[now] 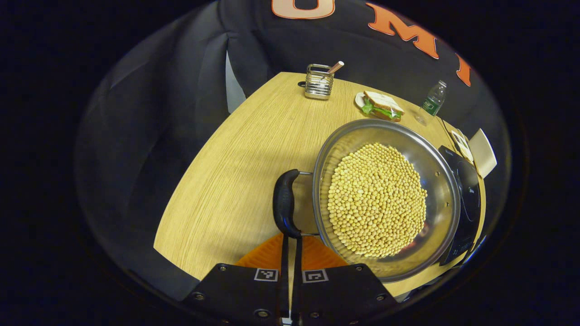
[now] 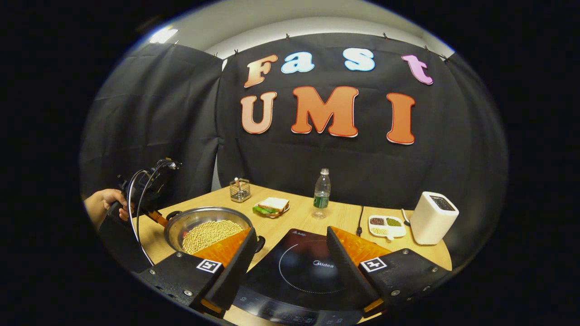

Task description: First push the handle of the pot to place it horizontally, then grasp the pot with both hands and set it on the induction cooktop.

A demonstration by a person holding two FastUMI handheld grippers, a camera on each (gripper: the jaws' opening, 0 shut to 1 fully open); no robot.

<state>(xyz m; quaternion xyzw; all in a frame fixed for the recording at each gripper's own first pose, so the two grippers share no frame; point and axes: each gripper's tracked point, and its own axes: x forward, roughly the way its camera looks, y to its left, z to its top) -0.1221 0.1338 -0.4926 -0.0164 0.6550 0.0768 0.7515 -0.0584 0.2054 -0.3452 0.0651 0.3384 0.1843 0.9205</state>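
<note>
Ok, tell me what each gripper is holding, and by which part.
The left gripper is shut on the pot, by its near side handle. The right gripper holds nothing, open over the cooktop.

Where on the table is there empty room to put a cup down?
The wide bare wood left of the pot, running back to the wire holder, is free. It is crowded around the sandwich, bottle and cooktop.
</note>
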